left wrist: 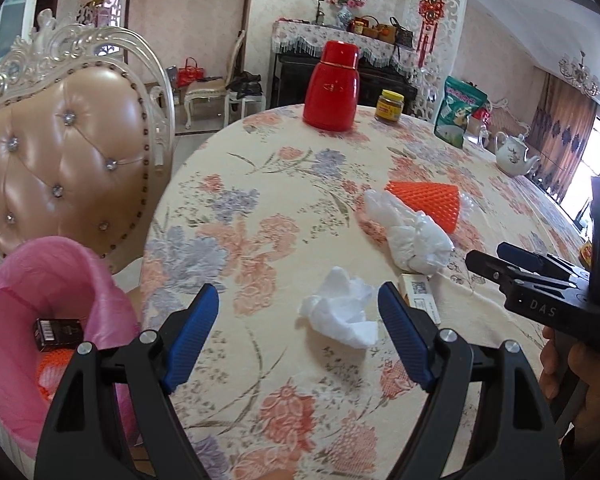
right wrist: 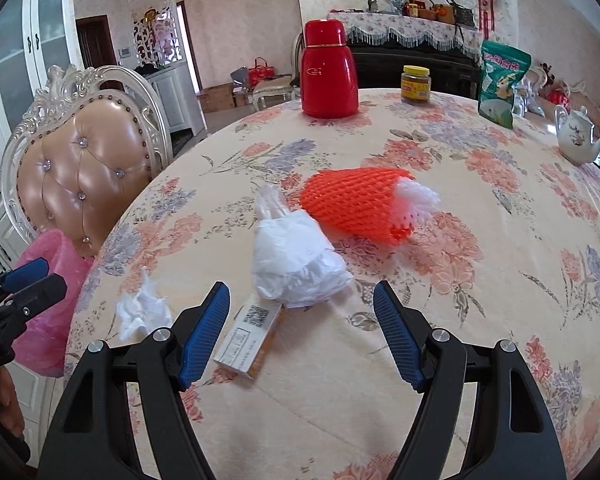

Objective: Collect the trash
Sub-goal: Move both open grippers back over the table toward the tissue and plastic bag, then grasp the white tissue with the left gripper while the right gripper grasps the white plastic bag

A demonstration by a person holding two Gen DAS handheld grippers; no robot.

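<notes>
A crumpled white tissue [left wrist: 340,312] lies on the floral table, just beyond and between the fingers of my open, empty left gripper [left wrist: 298,320]; it also shows in the right wrist view [right wrist: 140,312]. A white plastic bag [right wrist: 296,264] [left wrist: 408,232], a small cigarette box [right wrist: 248,334] [left wrist: 418,296] and an orange foam net [right wrist: 360,208] [left wrist: 424,200] lie further in. My right gripper [right wrist: 302,328] is open and empty, just short of the bag and box. A pink-lined bin [left wrist: 48,320] [right wrist: 52,280] beside the table holds a dark box [left wrist: 58,334] and orange netting.
A padded chair [left wrist: 68,160] stands behind the bin. A red flask [left wrist: 332,88], a jar [left wrist: 389,106], a green bag [left wrist: 460,112] and a white teapot [left wrist: 514,156] stand at the table's far side. The right gripper shows at the right edge of the left wrist view [left wrist: 540,280].
</notes>
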